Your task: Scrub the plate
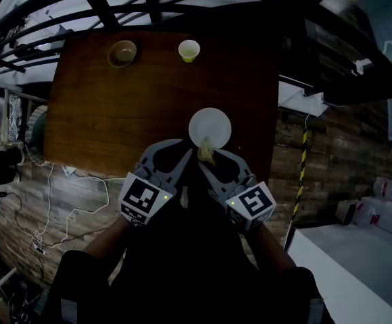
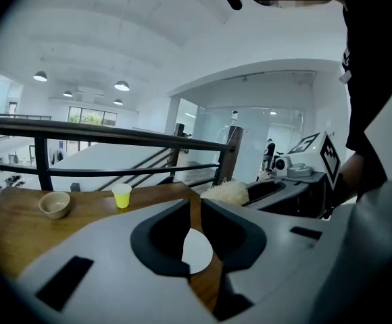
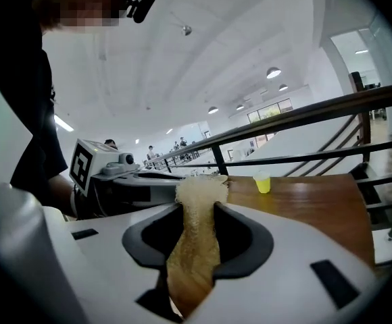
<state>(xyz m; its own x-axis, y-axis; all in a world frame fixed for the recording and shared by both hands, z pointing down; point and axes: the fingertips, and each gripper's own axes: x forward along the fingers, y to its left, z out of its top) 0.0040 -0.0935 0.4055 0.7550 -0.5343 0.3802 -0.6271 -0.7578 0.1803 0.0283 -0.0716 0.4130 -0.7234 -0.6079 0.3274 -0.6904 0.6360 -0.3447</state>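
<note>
the right gripper (image 3: pixel 199 206) clamps the sponge (image 3: pixel 192 265), hiding the plate's (image 1: pixel 213 121) near rim. the left gripper's (image 2: pixel 194 209) jaws sit barely apart, empty.

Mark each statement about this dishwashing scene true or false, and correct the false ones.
1. The right gripper is clamped on a sponge. True.
2. The yellow cup stands on the white plate. False: it stands apart from the plate, near the far edge of the wooden table.
3. The bowl sits left of the cup in the head view. True.
4. The left gripper holds the bowl. False: nothing is between its jaws, and the bowl sits at the table's far edge.
</note>
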